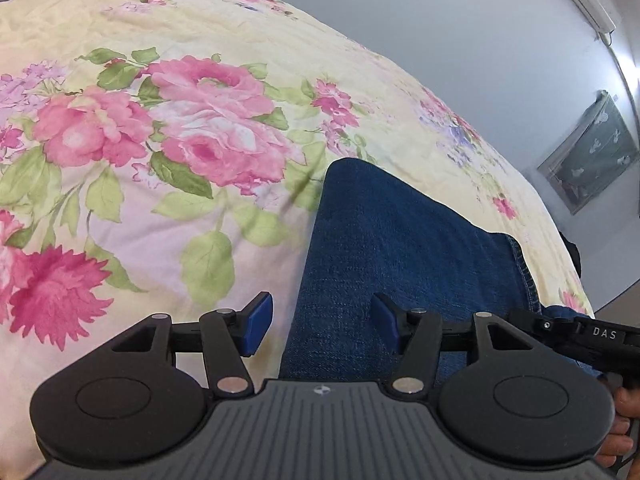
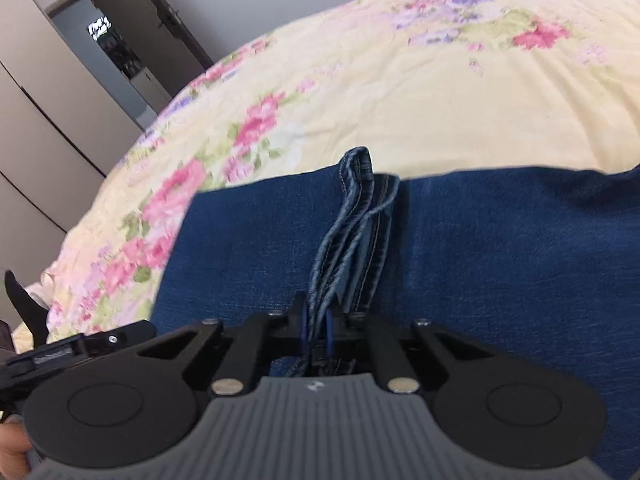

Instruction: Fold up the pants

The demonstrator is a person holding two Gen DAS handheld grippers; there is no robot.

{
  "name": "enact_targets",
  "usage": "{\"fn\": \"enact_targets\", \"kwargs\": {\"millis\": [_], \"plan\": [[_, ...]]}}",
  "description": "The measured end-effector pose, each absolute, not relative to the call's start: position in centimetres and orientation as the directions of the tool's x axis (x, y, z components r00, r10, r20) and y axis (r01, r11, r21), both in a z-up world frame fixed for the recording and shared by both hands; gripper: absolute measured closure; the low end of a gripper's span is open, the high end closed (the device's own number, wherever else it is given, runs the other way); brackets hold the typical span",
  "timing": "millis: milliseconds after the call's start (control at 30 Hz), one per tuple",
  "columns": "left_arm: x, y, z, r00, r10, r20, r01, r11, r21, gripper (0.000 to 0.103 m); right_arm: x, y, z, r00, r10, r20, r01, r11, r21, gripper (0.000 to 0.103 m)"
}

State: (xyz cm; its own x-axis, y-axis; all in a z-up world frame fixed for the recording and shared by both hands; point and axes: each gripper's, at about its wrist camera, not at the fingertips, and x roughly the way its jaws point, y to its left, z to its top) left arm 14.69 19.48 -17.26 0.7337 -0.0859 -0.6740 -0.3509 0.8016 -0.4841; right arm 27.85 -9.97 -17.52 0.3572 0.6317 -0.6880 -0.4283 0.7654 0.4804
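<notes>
Blue denim pants (image 1: 392, 248) lie folded on a floral bedsheet (image 1: 160, 128). In the left wrist view my left gripper (image 1: 322, 322) is open and empty, its blue pads straddling the pants' left edge just above the cloth. In the right wrist view my right gripper (image 2: 316, 326) is shut on a bunched hem of the pants (image 2: 352, 216), with stitched edges standing up between the fingers. The rest of the pants (image 2: 500, 248) spreads flat to both sides. The other gripper's black body (image 1: 576, 338) shows at the right of the left wrist view.
The yellow floral sheet (image 2: 400, 92) covers the bed around the pants. Grey wardrobe doors (image 2: 44, 112) and a dark doorway stand at the left. A white wall and a framed picture (image 1: 592, 156) are at the right beyond the bed edge.
</notes>
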Motion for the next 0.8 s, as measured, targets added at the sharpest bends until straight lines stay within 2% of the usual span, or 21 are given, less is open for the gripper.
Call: {"fn": "enact_targets", "kwargs": {"millis": [167, 200, 267, 333, 367, 433, 567, 667, 733, 800], "plan": [[16.3, 18.3, -18.5, 0.698, -0.136, -0.703, -0.334, 0.807, -0.487, 0.034, 28.1, -12.0, -17.4, 0.344, 0.639, -0.688, -0.395, 0.763, 0.511, 0.100], [16.6, 17.8, -18.8, 0.680, -0.130, -0.722, -0.332, 0.823, -0.461, 0.026, 28.2, -12.1, -18.0, 0.336, 0.627, -0.703, -0.388, 0.772, 0.503, 0.099], [17.3, 16.9, -19.6, 0.639, -0.117, -0.760, -0.321, 0.857, -0.402, 0.025, 28.2, -11.9, -19.3, 0.334, 0.594, -0.731, -0.388, 0.794, 0.468, 0.098], [17.3, 16.7, -19.7, 0.641, -0.110, -0.760, -0.322, 0.860, -0.396, 0.024, 28.1, -11.6, -19.8, 0.352, 0.566, -0.746, -0.414, 0.809, 0.418, 0.094], [17.3, 16.9, -19.7, 0.641, -0.114, -0.759, -0.327, 0.854, -0.405, 0.024, 27.8, -11.6, -19.7, 0.366, 0.553, -0.748, -0.420, 0.816, 0.397, 0.085], [17.3, 17.1, -19.7, 0.646, -0.119, -0.754, -0.336, 0.843, -0.421, 0.024, 26.8, -11.7, -18.8, 0.417, 0.509, -0.753, -0.441, 0.838, 0.322, 0.081], [17.2, 17.1, -19.8, 0.653, -0.115, -0.749, -0.341, 0.838, -0.426, 0.024, 22.7, -11.0, -15.6, 0.615, 0.429, -0.662, -0.532, 0.845, 0.052, 0.077], [17.2, 16.8, -19.7, 0.653, -0.109, -0.749, -0.341, 0.841, -0.419, 0.024, 20.4, -10.6, -14.8, 0.598, 0.522, -0.608, -0.636, 0.771, 0.036, 0.079], [17.2, 16.9, -19.7, 0.651, -0.114, -0.751, -0.341, 0.840, -0.423, 0.024, 19.4, -9.8, -15.7, 0.553, 0.538, -0.637, -0.695, 0.719, 0.004, 0.079], [17.2, 17.1, -19.7, 0.647, -0.125, -0.752, -0.339, 0.837, -0.430, 0.024, 19.1, -9.3, -17.5, 0.553, 0.467, -0.690, -0.698, 0.712, -0.077, 0.080]]}}
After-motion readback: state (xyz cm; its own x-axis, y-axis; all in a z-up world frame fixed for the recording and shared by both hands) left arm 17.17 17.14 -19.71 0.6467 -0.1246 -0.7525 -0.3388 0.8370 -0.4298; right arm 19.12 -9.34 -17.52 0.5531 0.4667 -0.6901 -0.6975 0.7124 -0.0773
